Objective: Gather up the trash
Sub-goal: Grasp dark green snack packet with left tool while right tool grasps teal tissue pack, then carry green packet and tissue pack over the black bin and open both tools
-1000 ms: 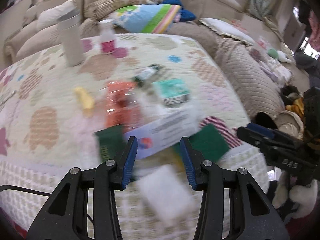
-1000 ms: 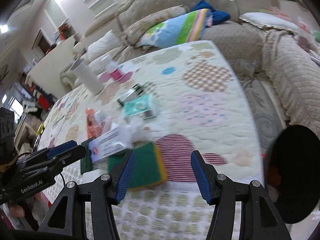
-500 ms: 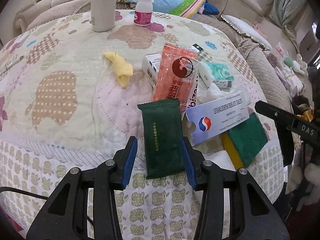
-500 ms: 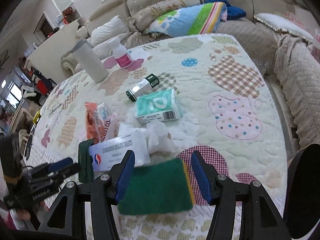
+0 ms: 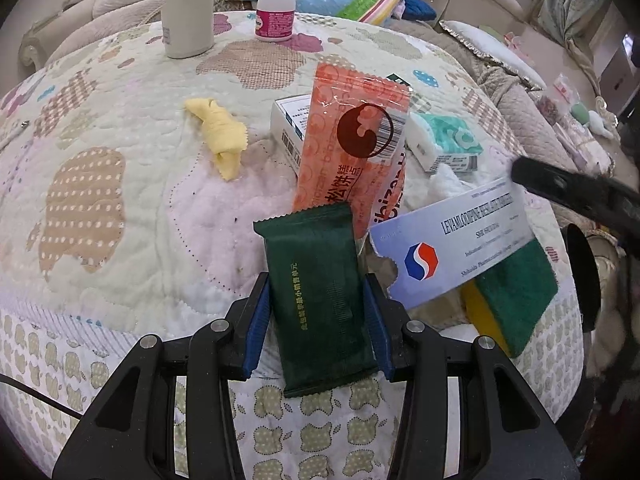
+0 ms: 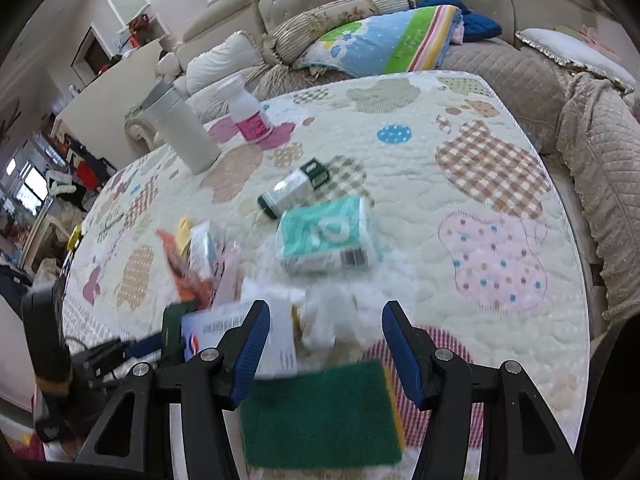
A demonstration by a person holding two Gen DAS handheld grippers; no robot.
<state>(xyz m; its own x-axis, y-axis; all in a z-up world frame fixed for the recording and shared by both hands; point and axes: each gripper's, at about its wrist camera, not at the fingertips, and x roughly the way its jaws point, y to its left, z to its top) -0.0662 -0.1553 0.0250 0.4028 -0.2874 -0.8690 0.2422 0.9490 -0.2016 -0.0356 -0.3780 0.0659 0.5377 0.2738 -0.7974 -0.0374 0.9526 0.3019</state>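
Note:
My left gripper (image 5: 316,316) is open, its blue pads on either side of a dark green wrapper (image 5: 320,300) that lies at the table's front edge. An orange snack wrapper (image 5: 352,148) lies just beyond it, over a white box (image 5: 290,124). A white medicine box (image 5: 452,244) rests on a green and yellow sponge (image 5: 516,288). My right gripper (image 6: 326,344) is open above the sponge (image 6: 324,412), with crumpled white tissue (image 6: 332,308) between its jaws further off. A yellow crumpled scrap (image 5: 220,132) lies to the left.
A teal tissue pack (image 6: 328,236), a small green-capped bottle (image 6: 294,188), a white tumbler (image 5: 186,8) and a pink-labelled pill bottle (image 5: 276,4) stand on the quilted table (image 5: 100,200). Sofas surround the table. A black bin (image 6: 616,380) sits at the right.
My left gripper has moved forward so the green wrapper now lies between its pads. My right gripper has moved forward over the sponge towards the tissue.

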